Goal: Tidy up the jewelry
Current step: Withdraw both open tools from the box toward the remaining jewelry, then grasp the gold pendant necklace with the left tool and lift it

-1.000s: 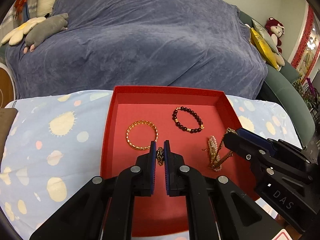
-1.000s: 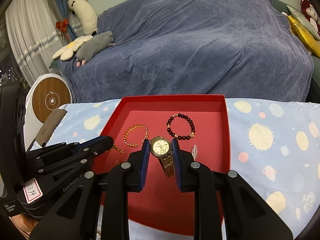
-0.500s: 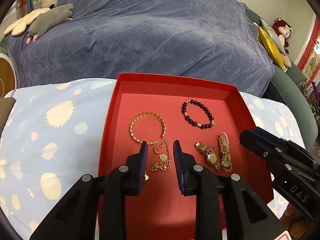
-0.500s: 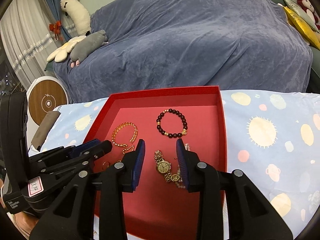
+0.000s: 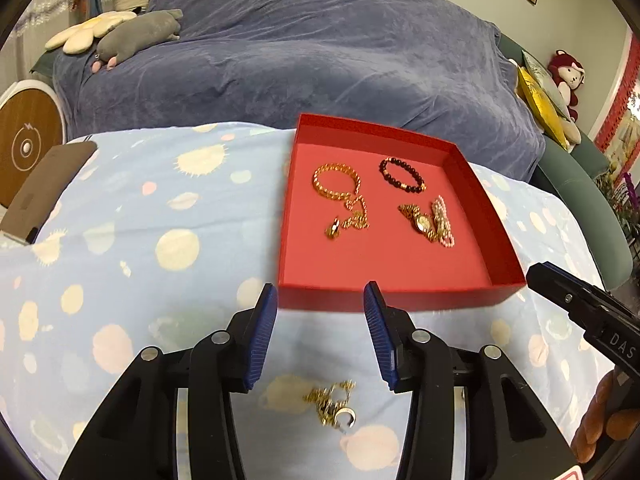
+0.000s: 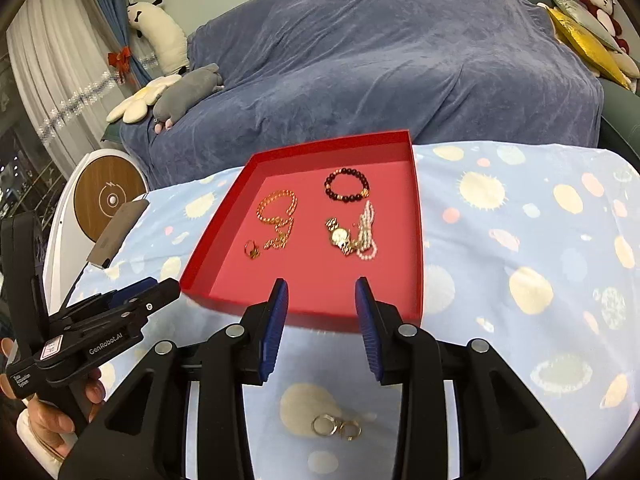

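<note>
We've got both grippers wide open and holding nothing, left gripper [image 5: 320, 322] and right gripper [image 6: 321, 312] hovering just short of the red tray [image 5: 400, 295]. Inside it: gold bangle [image 5: 335, 181] at 11 o'clock, dark bead bracelet [image 5: 401, 175] at 1, gold watch [image 5: 421, 223] touching the pearl bracelet [image 5: 443, 222]. Loose rings [image 6: 336, 426] sit on the worktop cloth [image 6: 520, 248].

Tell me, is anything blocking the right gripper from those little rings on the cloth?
Nothing visible. The right gripper is open, and the hoop earrings lie loose on the tablecloth just beneath it. The red tray sits farther ahead.
</note>
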`<state>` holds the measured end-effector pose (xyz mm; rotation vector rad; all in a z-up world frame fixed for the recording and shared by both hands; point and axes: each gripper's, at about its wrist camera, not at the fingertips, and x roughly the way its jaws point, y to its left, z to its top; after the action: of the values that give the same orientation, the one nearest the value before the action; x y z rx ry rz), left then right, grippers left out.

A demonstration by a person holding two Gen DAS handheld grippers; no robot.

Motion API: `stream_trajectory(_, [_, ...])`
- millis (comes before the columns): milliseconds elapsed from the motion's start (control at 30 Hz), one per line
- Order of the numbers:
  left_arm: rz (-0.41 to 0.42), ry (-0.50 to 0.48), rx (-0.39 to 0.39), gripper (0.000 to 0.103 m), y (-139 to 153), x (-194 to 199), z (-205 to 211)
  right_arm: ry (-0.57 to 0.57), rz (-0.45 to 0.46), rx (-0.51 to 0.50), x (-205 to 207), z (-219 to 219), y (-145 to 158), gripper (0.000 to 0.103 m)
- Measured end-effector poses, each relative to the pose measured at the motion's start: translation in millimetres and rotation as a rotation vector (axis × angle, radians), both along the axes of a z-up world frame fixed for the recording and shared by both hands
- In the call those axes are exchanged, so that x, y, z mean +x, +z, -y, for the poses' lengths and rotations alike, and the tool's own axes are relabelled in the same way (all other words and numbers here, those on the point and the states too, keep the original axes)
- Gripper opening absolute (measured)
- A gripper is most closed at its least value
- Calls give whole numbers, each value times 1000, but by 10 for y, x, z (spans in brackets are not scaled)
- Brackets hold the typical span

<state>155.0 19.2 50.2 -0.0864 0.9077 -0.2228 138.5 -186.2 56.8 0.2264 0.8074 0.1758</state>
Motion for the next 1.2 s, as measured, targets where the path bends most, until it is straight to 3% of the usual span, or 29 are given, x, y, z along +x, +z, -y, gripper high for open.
stream_trajectory(233, [-43, 13, 17, 43, -229, -459, -204, 30, -39, -14, -520, -142, -223, 34])
stream_trajectory(467, [-77, -32, 67, 43, -494, -624, -177, 91, -96, -45, -614, -340, -477, 34])
stream_trajectory(933, [-62, -66, 54, 43, -607, -424, 85, 108, -110, -81, -637, -393, -602, 34])
stream_trajectory(1067, [-60, -72, 72, 27, -656, -398, 182, 103, -106, -82, -638, -351, -590, 34])
stream_trajectory(1100, [-61, -80, 71, 19, -662, -395, 196, 101, -105, -82, -637, -340, -587, 34])
stream_trajectory(1200, [-55, -87, 73, 11, -668, -386, 224, 97, -102, -82, -643, -313, -579, 34])
